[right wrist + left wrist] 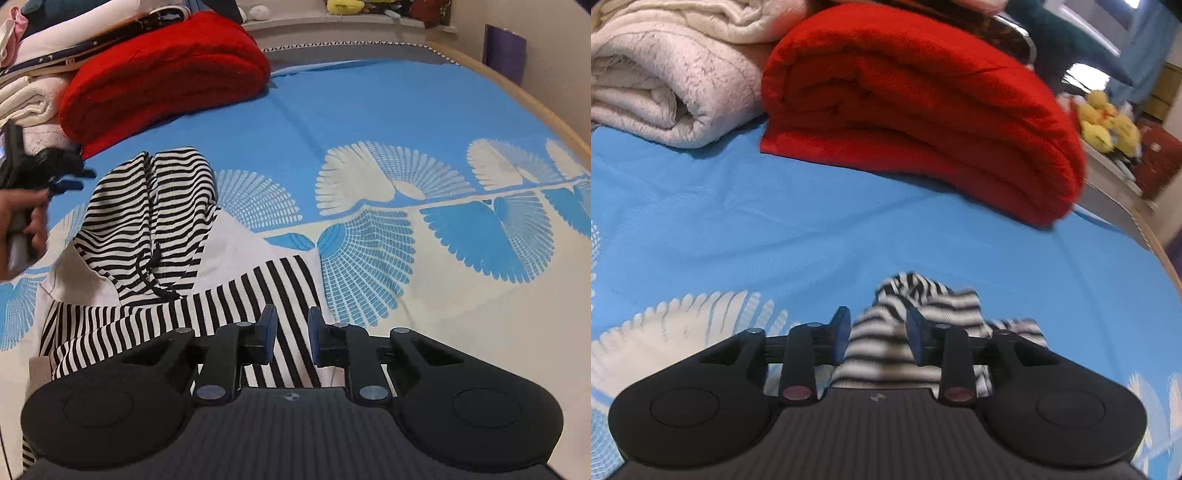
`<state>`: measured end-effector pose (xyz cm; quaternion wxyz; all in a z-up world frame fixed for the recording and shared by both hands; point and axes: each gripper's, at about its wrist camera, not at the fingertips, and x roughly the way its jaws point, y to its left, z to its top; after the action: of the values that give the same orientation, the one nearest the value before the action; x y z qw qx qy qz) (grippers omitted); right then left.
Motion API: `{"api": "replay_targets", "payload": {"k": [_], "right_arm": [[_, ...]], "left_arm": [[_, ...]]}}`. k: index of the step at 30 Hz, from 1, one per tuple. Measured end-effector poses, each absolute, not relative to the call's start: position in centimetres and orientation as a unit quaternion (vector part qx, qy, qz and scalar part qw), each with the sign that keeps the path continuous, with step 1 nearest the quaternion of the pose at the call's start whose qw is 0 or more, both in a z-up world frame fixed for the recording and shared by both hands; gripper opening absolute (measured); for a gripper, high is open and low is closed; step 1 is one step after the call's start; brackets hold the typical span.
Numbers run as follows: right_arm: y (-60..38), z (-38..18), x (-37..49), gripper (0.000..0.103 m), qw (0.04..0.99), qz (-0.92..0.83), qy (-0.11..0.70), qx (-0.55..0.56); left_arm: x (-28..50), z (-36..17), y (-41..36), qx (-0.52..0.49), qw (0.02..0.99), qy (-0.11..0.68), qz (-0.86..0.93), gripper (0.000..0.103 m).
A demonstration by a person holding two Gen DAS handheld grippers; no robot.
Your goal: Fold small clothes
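- Left tool (875, 336): pads spread, with a bunched part of the striped garment (147, 236) between them; whether they press it is unclear.
- Right tool (291, 336): pads narrowed over a striped sleeve, grip uncertain.
- The garment lies half-folded on the bed (369, 110); likely next, carry an edge across and flatten it.
- Blur hides the left tool's contact; a red blanket (923, 110) lies beyond.
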<state>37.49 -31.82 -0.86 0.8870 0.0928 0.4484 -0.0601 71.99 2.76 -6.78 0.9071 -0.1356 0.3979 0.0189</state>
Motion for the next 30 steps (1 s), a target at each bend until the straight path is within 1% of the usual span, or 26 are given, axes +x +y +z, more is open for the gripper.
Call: {"api": "replay_targets", "payload": {"k": [1,2,6,8,9,10,11,15,17,19,22,24,25,26,27,29,30], "right_arm": [[-31.8,-0.9,37.6,0.019,0.887,-0.059,0.449,0.093],[-31.8,-0.9,37.8,0.019,0.887,-0.058,0.449,0.094],[-32.2,-0.5,38.1,0.019,0.888,-0.053,0.445,0.099],[-32.6,-0.4,38.2,0.019,0.89,-0.056,0.442,0.098],[-32.9,-0.5,38.2,0.019,0.889,-0.061,0.443,0.098],[-33.2,-0.7,38.3,0.019,0.887,-0.066,0.445,0.1],[-33.5,-0.8,38.4,0.019,0.885,-0.07,0.448,0.105],[-34.0,-0.3,38.3,0.019,0.886,-0.067,0.444,0.114],[-34.1,0.3,38.3,0.019,0.891,-0.065,0.436,0.114],[-34.4,0.8,38.1,0.019,0.893,-0.067,0.429,0.123],[-35.0,1.3,37.9,0.019,0.893,-0.071,0.421,0.142],[-35.3,1.7,37.5,0.019,0.894,-0.075,0.415,0.152],[-35.4,1.8,37.3,0.019,0.895,-0.076,0.411,0.157],[-35.5,2.0,37.1,0.019,0.895,-0.078,0.408,0.163],[-35.6,2.1,36.9,0.019,0.895,-0.079,0.405,0.169],[-35.7,2.3,36.3,0.02,0.895,-0.078,0.4,0.184],[-35.7,2.4,36.0,0.02,0.895,-0.074,0.398,0.189]], "left_arm": [[72.8,-7.1,2.6,-0.137,0.905,0.401,0.025,0.05],[73.6,-7.6,2.4,-0.137,0.904,0.404,0.032,0.051],[75.2,-9.2,1.6,-0.144,0.896,0.419,0.036,0.051],[75.6,-9.9,1.1,-0.131,0.891,0.433,0.029,0.046],[75.6,-10.0,0.9,-0.121,0.891,0.438,0.021,0.027],[75.4,-9.9,0.5,-0.108,0.888,0.447,0.012,0.005],[75.0,-9.5,0.2,-0.097,0.89,0.446,-0.001,0.003],[70.7,-6.4,-1.2,-0.045,0.912,0.404,-0.063,0.002],[66.4,-4.2,-2.0,-0.003,0.92,0.374,-0.117,0.001],[60.7,-2.0,-2.6,0.038,0.924,0.335,-0.178,0.001],[49.3,0.4,-3.0,0.106,0.907,0.29,-0.285,0.001],[41.7,0.6,-2.4,0.135,0.872,0.311,-0.353,0.002],[38.4,0.2,-1.9,0.15,0.848,0.341,-0.376,0.002],[35.9,-0.3,-1.4,0.157,0.824,0.375,-0.394,0.006],[33.6,-0.8,-0.8,0.165,0.802,0.409,-0.402,0.007],[30.5,-0.8,0.5,0.163,0.799,0.444,-0.37,0.008],[29.9,-0.2,1.5,0.13,0.815,0.45,-0.342,0.01]]}}
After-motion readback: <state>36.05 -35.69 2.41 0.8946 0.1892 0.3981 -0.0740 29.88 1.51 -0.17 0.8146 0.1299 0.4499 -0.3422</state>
